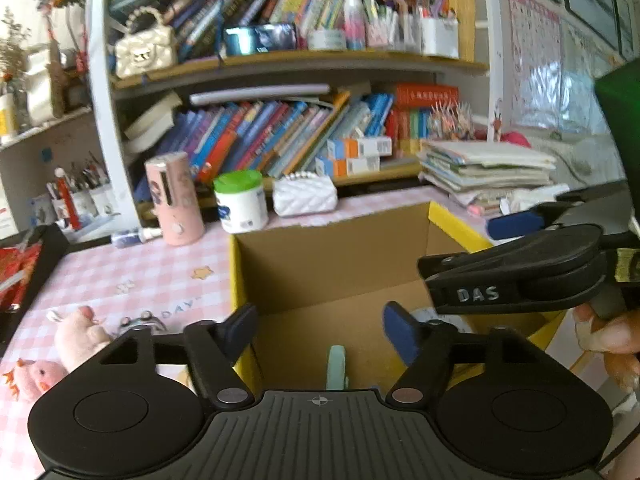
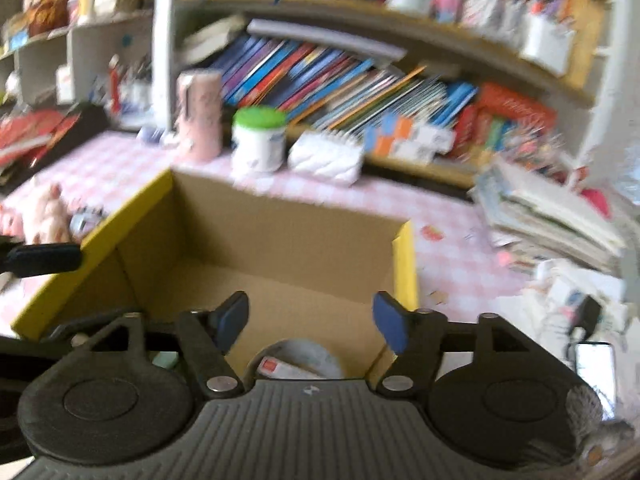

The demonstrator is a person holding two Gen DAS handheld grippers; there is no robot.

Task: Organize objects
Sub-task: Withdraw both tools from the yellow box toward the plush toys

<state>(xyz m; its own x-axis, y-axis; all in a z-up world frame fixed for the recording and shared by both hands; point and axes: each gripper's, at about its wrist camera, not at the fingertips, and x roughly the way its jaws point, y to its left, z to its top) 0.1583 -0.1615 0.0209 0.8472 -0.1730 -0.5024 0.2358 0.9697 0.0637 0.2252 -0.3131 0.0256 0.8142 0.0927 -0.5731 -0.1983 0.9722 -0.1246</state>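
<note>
Two grippers hang over an open cardboard box [image 1: 340, 264] with yellow sides, which sits on the table [image 1: 132, 264] with its pink checked cloth. Left gripper [image 1: 320, 334] has its jaws wide apart and nothing is between them. Under it, inside the box, a pale green thing [image 1: 335, 366] stands on the box floor, near the front. Right gripper [image 2: 310, 322] also has its jaws wide apart, with nothing in them. Below it, in the box, lies a round white thing [image 2: 300, 360] with a bit of red on it; it is too blurry to tell what it is. Pink soft toys [image 1: 76, 336] lie on the table left of the box. At the back edge of the table stand a pink bottle [image 1: 174, 198], a white tub with a green lid [image 1: 240, 200] and a small white bag [image 1: 305, 194]. Some books [image 1: 486, 170] are piled at the back right corner
</note>
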